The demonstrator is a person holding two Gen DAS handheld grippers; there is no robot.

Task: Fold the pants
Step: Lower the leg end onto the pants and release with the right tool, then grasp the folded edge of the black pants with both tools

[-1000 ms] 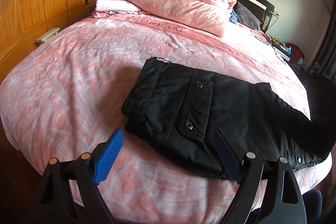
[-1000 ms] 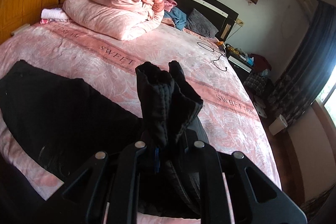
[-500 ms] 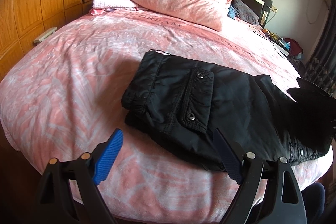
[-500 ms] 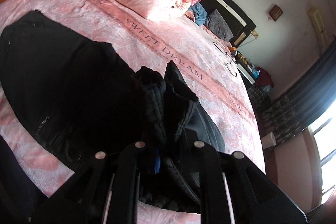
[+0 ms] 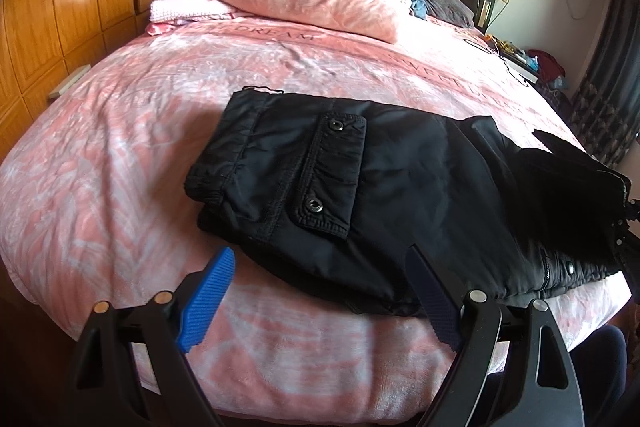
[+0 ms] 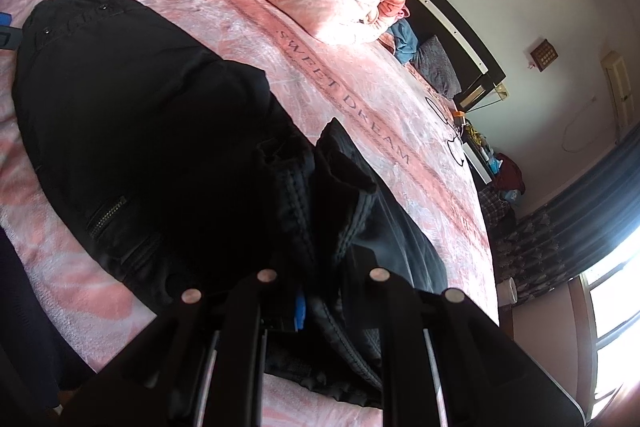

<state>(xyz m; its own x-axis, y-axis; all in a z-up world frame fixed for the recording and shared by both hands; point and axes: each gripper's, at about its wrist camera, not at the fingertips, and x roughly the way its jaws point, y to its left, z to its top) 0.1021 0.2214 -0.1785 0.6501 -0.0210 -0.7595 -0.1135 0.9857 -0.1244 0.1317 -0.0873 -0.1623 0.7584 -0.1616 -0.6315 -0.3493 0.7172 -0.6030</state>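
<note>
We've got the padded black snap-pocket pants (image 5: 400, 195) lying across the pink patterned bed (image 5: 120, 155), waistband left, legs running right, soft and bulky so we'd grab at hems, with our right claw (image 6: 320, 307) clamped on the bunched leg ends and the left claw (image 5: 320, 291) wide open, empty.
</note>
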